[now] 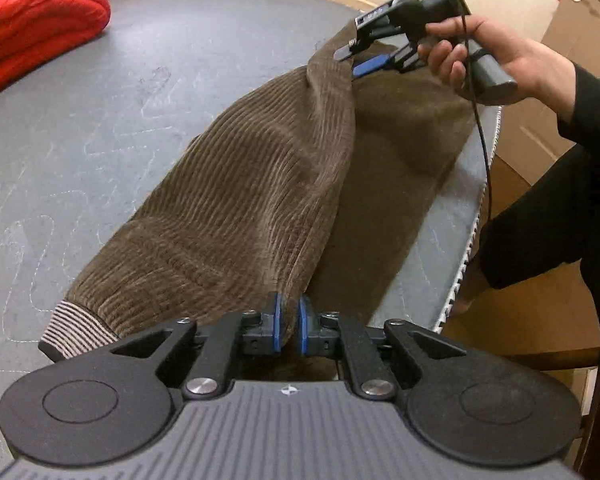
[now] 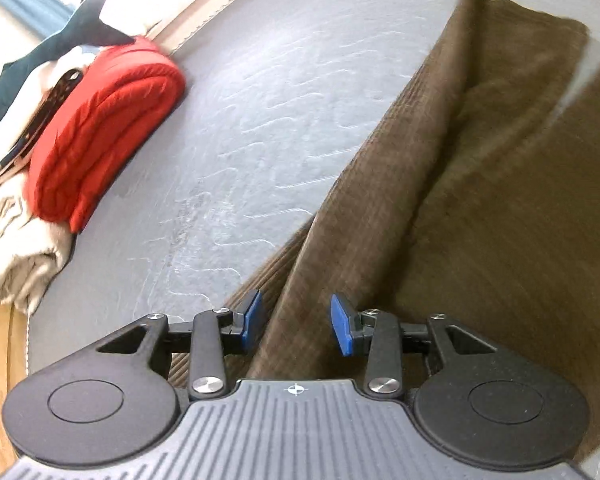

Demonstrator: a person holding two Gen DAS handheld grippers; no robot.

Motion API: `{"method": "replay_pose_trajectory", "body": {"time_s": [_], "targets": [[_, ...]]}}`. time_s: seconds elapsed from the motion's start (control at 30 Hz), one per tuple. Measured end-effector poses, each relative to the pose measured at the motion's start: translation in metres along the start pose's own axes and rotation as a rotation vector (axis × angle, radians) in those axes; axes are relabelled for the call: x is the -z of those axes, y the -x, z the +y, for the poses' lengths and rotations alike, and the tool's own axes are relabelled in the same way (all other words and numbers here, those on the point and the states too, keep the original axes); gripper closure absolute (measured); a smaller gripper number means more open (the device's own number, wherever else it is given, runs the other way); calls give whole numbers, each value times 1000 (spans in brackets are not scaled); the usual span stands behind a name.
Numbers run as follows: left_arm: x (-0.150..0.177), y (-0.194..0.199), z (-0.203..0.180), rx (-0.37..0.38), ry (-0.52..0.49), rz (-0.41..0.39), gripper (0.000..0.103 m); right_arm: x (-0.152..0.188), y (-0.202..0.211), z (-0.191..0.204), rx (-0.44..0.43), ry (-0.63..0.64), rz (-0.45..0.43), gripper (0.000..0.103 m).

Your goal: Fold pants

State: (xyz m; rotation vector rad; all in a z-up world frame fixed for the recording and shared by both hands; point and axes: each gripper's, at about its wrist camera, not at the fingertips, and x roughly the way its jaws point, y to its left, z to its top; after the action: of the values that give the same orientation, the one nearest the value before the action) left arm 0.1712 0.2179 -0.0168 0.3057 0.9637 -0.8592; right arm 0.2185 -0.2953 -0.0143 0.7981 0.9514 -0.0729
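Brown corduroy pants [image 1: 240,200] lie stretched over a grey quilted surface [image 1: 100,120], with one layer lifted off it. A striped rib cuff [image 1: 76,332] shows at the near end. My left gripper [image 1: 290,308] is shut on the corduroy just beside that cuff. At the far end a person's hand [image 1: 480,52] holds my right gripper [image 1: 350,56], from which the fabric hangs in a raised peak. In the right wrist view the pants [image 2: 480,220] run away from my right gripper [image 2: 296,312], whose blue pads clamp a thick fold.
A folded red blanket [image 1: 32,28] [image 2: 100,128] lies at the surface's far left, with a beige cloth [image 2: 12,248] and a dark plush toy [image 2: 40,60] beside it. The surface's stitched edge [image 1: 472,220] runs close along the pants' right side. A dark sleeve [image 1: 560,208] is there.
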Motion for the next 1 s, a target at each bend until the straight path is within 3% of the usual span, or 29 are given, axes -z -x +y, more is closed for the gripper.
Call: {"method": "replay_pose_trajectory", "body": {"time_s": [0.17, 0.3, 0.4, 0.5, 0.67, 0.77, 0.87, 1.0], "targets": [[-31, 24, 9, -10, 115, -216, 67, 7, 7, -21, 25, -73, -24, 62], [-66, -1, 8, -14, 219, -286, 67, -9, 8, -42, 47, -131, -72, 62], [-86, -52, -3, -1, 241, -264, 67, -28, 6, -60, 62, -181, -102, 62], [-114, -108, -13, -38, 244, -159, 68, -51, 2, -81, 44, -234, -137, 62], [-129, -182, -22, 13, 317, -69, 68, -89, -8, -110, 14, -308, -201, 62], [-134, -204, -41, -19, 226, -8, 67, -104, -20, -124, 30, -332, -210, 62], [-139, -217, -55, -40, 123, 15, 55, -113, -39, -132, 34, -358, -174, 62], [-143, -227, -53, -91, 84, 38, 55, -121, -61, -133, 32, -373, -131, 62]]}}
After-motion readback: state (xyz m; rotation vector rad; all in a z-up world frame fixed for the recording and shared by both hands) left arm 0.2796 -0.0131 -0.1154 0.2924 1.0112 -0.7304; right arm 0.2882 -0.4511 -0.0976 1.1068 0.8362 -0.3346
